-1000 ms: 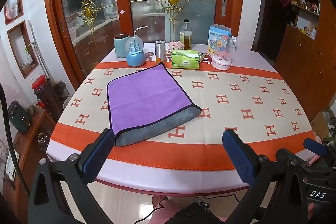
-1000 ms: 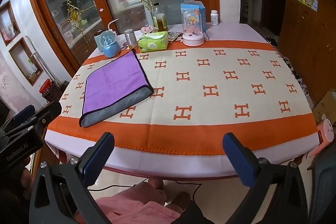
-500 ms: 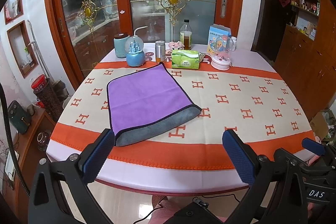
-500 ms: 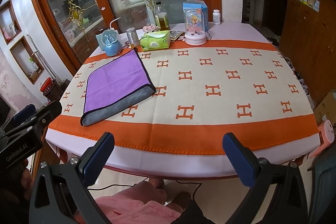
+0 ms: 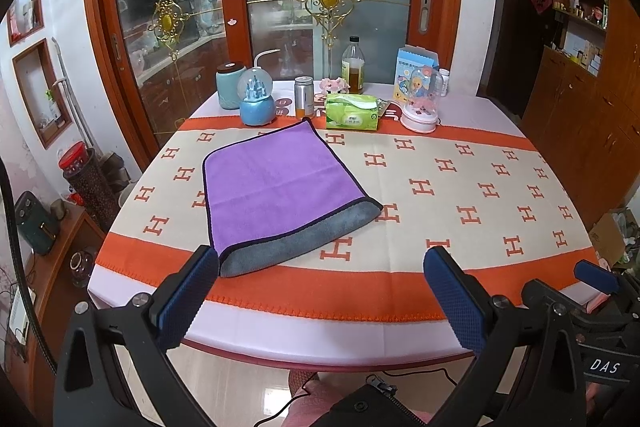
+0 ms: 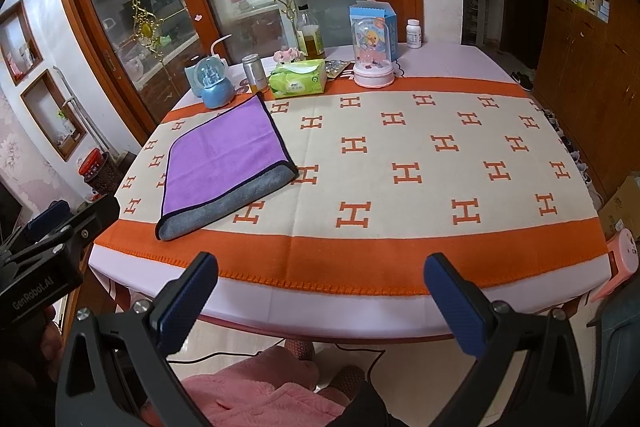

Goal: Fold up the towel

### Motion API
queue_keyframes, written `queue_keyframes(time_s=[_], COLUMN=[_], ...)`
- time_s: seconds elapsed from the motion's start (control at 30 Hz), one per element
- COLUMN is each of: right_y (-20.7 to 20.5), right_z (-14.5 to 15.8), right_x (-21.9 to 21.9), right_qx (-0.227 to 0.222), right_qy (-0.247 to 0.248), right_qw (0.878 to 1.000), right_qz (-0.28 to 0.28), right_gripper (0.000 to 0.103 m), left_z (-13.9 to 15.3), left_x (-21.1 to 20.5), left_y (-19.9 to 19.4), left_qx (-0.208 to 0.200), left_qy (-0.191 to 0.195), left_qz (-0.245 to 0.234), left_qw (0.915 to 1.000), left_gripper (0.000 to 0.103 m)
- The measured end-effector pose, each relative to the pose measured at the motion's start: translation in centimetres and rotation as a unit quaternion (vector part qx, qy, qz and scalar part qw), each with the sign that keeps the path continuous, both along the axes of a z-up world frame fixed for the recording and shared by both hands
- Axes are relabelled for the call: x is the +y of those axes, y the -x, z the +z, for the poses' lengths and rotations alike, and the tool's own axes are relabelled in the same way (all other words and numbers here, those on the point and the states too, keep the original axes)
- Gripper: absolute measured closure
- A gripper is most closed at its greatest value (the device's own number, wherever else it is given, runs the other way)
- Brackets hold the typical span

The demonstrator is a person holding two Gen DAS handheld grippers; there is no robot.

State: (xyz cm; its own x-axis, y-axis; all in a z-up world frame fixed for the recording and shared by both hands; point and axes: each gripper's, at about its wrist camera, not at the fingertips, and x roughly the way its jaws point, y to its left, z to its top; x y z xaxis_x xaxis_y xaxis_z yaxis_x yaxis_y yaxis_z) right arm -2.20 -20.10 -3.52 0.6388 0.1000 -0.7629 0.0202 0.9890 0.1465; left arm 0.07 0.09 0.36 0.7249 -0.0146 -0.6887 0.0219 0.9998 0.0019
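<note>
- The counter [image 5: 460,283] carried an orange-bordered cloth patterned with H motifs.
- The towel [image 5: 276,183], purple on top with a grey underside, lay folded flat on the counter's left half, its grey fold towards the near edge.
- The left gripper [image 5: 320,291] hovered off the near edge, just short of the towel's near corner; jaws spread wide, holding nothing.
- The right gripper [image 6: 320,291] hovered well apart from the towel; jaws likewise spread and empty.
- A green tissue pack [image 5: 351,112] and a snow globe [image 5: 257,101] stood just beyond the towel.
</note>
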Motion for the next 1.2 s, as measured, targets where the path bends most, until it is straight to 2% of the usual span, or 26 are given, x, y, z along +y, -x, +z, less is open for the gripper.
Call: queue_keyframes(time_s=[0.57, 0.83, 1.2], right_y=[-0.2, -1.1, -4.3], right_z=[0.0, -0.4, -1.2], right_x=[0.6, 0.9, 1.3], right_qx=[-0.001, 0.002, -0.007], right_qy=[0.002, 0.006, 0.024], right_qw=[1.0, 0.999, 0.997], right_qz=[0.021, 0.04, 0.072], right_gripper=[0.0, 0.0, 0.0], left_z=[-0.5, -1.3, -4.2], left_x=[0.4, 1.6, 3.9], left_y=[0.8, 0.3, -1.6], left_qx=[0.012, 0.029, 0.067], left_qy=[0.003, 0.024, 0.04], left_qz=[0.01, 0.023, 0.055], left_qw=[0.9999, 0.999, 0.9954], left_gripper=[0.001, 0.001, 0.001])
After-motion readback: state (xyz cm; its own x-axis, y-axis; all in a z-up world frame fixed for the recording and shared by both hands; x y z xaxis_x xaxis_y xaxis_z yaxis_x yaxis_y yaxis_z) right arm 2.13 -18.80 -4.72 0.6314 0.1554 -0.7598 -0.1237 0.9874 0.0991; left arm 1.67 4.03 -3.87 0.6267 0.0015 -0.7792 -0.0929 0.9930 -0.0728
